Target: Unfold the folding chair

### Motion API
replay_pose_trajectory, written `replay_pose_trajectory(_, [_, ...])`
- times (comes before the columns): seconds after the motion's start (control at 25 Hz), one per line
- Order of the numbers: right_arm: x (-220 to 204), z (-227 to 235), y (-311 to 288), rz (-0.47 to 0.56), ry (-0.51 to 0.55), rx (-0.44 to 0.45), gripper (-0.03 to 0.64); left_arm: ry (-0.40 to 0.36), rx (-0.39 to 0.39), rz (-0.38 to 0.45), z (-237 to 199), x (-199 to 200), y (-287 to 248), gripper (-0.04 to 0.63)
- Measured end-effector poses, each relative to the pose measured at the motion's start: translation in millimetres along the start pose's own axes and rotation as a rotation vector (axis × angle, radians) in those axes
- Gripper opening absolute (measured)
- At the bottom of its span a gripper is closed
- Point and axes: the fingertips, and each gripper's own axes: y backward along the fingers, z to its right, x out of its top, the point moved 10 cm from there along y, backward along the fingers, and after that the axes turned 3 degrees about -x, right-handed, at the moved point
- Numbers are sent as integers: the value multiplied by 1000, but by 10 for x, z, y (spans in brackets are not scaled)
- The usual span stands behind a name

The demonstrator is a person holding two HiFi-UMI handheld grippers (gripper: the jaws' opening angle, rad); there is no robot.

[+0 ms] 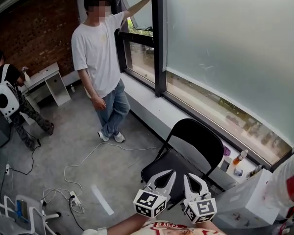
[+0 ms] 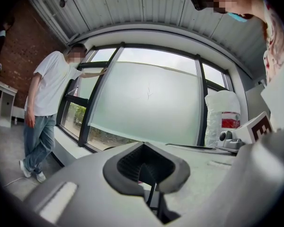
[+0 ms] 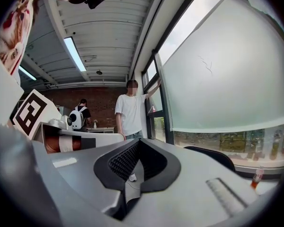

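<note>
The black folding chair stands opened out by the window, its seat level and its backrest upright. Both grippers hang over the seat's front edge, side by side and pointing at the chair. My left gripper is shut with nothing between its jaws, and the same holds in the left gripper view. My right gripper is likewise shut and empty. The right gripper view shows the chair backrest just beyond its jaws.
A person in a white T-shirt stands by the window frame, one arm raised. Another person with a white backpack is at the far left by a white desk. Cables and a power strip lie on the floor. A white box stands at right.
</note>
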Motion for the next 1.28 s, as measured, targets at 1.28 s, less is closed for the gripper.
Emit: replay_pose_trajectory(1.28, [-100,-570,2428,6,32,163,21,-16,192,99,2227,-478,1685,0])
